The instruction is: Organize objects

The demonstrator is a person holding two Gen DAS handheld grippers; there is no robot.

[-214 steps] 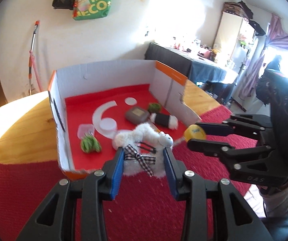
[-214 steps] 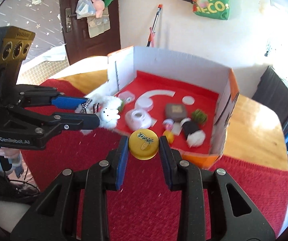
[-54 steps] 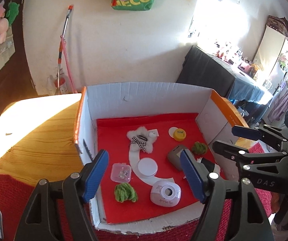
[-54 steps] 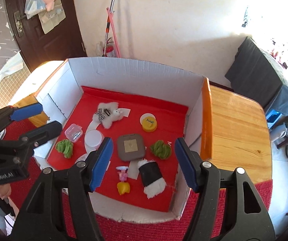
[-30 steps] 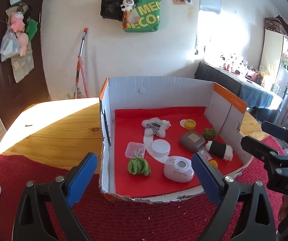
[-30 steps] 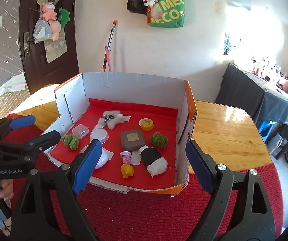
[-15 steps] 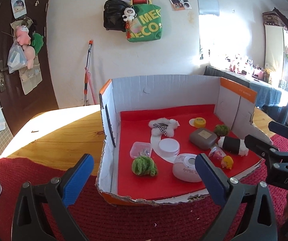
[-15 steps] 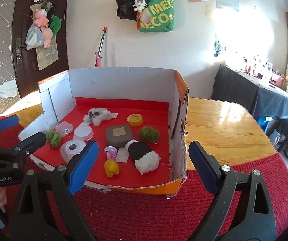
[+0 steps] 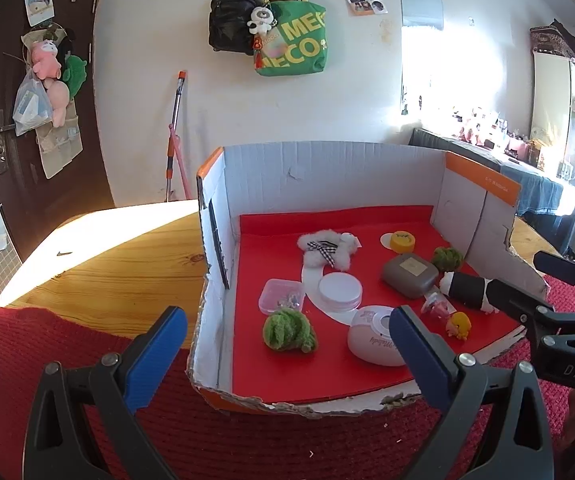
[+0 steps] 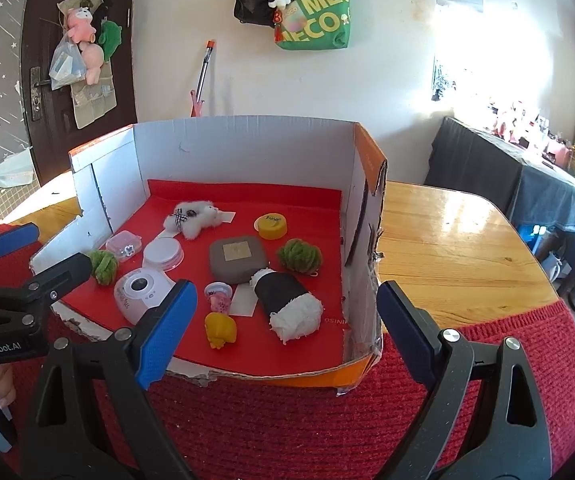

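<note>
The fluffy white toy (image 9: pixel 327 249) and yellow cap (image 9: pixel 402 241) now lie inside the box (image 9: pixel 329 160); the left gripper (image 9: pixel 287 354) and right gripper (image 10: pixel 283 326) have pulled back, jaws wide and empty; the tidying looks done.

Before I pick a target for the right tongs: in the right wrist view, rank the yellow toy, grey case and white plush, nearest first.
1. Yellow toy, at the box's front, nearest the right tongs.
2. Grey case, mid-box.
3. White plush, toward the back wall.

Your box (image 10: pixel 247 148) sits on the counter (image 10: pixel 447 240); inside, plush dog (image 10: pixel 195 216) lies behind the round case (image 10: pixel 163 252), cap (image 10: pixel 271 226) to its right.
</note>
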